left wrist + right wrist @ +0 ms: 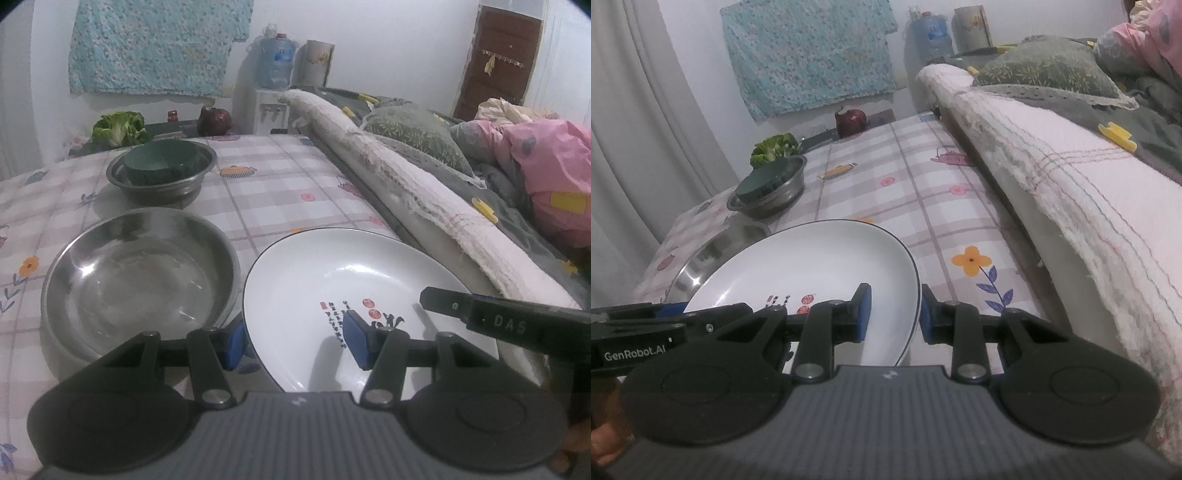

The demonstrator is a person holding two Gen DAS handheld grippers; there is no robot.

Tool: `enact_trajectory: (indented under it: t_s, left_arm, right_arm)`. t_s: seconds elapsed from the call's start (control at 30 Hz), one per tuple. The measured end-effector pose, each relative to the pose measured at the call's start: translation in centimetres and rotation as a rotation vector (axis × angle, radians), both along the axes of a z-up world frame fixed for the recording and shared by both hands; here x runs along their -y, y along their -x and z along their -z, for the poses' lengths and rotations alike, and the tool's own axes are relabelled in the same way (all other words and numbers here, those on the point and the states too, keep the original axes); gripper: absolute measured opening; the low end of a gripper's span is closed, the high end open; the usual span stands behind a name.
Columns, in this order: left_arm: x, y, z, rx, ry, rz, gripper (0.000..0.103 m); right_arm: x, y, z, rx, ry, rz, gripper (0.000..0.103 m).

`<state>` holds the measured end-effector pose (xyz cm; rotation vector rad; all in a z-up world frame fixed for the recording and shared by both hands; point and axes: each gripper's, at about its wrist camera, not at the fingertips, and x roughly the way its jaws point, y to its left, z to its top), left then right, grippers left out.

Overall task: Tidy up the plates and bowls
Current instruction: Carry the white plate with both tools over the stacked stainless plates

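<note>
A white plate (332, 280) with a dark rim and small printed marks is raised and tilted over the checked tablecloth; it also shows in the right wrist view (812, 266). My left gripper (295, 339) is open, its blue pads on either side of the plate's left edge. My right gripper (895, 317) is open too, straddling the plate's right rim with small gaps at both pads. A large steel bowl (136, 273) sits left of the plate. Farther back, a green bowl (162, 162) rests inside a second steel bowl (122, 177).
A bed edge with a white towel (1071, 192) runs along the table's right side. A lettuce head (118, 127) and a dark red onion (850, 122) lie at the table's far end. A water dispenser (275, 70) stands behind.
</note>
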<state>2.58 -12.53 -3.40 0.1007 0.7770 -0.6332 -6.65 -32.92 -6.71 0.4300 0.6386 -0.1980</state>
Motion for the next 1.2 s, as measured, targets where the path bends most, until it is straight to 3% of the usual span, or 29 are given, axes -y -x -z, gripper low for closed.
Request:
enact_trajectory:
  t_s: [0.43,0.83,1.2]
  left_arm:
    - [-2.5,-1.0,-1.4,0.023,0.042,-0.066,0.055]
    - [-6.8,-3.4,-1.4,0.016,0.065,-0.167,0.055]
    - [-10.1,-5.9,-0.4,-0.026,0.023,-0.231,0.055]
  right_arm:
    - [-1.7,-1.9,-1.8,0.031,0.004,-0.046,0.027]
    - [-5.2,-6.0,-2.5,0.016,0.001,-0.132,0.027]
    - [-9.2,-10.0,-1.6,-0.031,-0.01,-0.183,0.027]
